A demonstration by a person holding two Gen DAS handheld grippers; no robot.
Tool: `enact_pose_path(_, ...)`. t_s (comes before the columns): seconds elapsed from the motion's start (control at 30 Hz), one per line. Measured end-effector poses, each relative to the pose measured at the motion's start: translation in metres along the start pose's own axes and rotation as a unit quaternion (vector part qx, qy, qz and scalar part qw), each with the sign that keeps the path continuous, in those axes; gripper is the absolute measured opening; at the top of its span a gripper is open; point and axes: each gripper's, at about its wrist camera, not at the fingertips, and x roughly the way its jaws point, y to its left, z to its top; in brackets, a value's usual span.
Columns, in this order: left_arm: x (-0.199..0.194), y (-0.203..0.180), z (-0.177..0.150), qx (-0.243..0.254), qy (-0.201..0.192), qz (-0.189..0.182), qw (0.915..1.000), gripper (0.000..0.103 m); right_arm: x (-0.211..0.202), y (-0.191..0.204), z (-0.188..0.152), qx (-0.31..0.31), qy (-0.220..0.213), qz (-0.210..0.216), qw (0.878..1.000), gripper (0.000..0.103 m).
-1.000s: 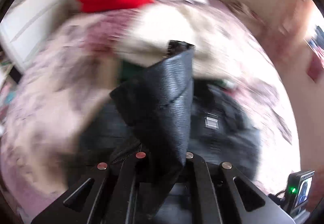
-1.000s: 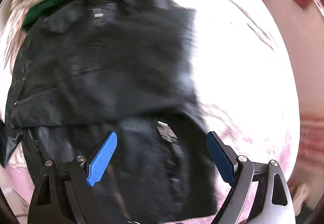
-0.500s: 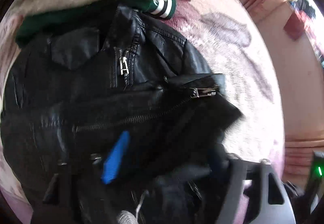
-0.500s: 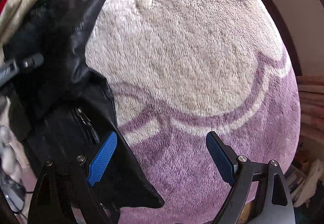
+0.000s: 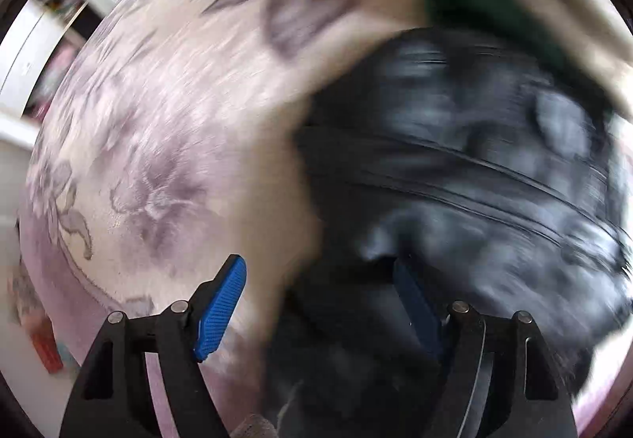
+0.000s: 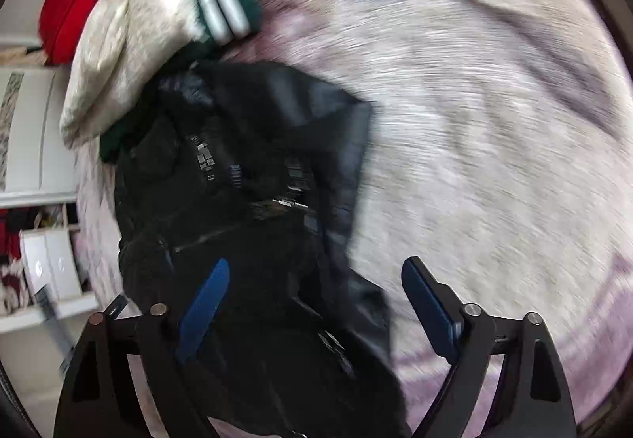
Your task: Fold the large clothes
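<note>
Since the earlier frame, we have swung the left gripper (image 5: 320, 303) from above the jacket (image 6: 245, 208) to its edge, jaws parted, leather between them unclamped. On the right gripper (image 6: 312, 303) the jaws have just been closing; they appear apart, jacket fabric between them, no contact visible. We see the jacket lying crumpled on the blanket (image 6: 474, 161), just beside the cream, green and red clothes (image 6: 118, 54).
</note>
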Motion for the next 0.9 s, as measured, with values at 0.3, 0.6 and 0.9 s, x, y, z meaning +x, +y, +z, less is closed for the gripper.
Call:
enact_pose_path(0.3, 0.046, 0.031, 0.012, -0.066, 0.018, -0.068, 0.9953, 0.103, 0.030, -0.022, 0.010, -0.062, -0.007, -0.188, 0.980, 0.000)
enact_pose_path(0.6, -0.026, 0.070, -0.067, -0.008, 0.028, -0.079, 0.9964, 0.102, 0.010, -0.054, -0.044, 0.042, 0.078, -0.025, 0.996, 0.059)
enact_pose_path(0.9, 0.030, 0.088, -0.180, 0.008, 0.123, -0.157, 0.9799, 0.098, 0.093, -0.087, -0.187, 0.087, 0.201, 0.029, 0.975, 0.079)
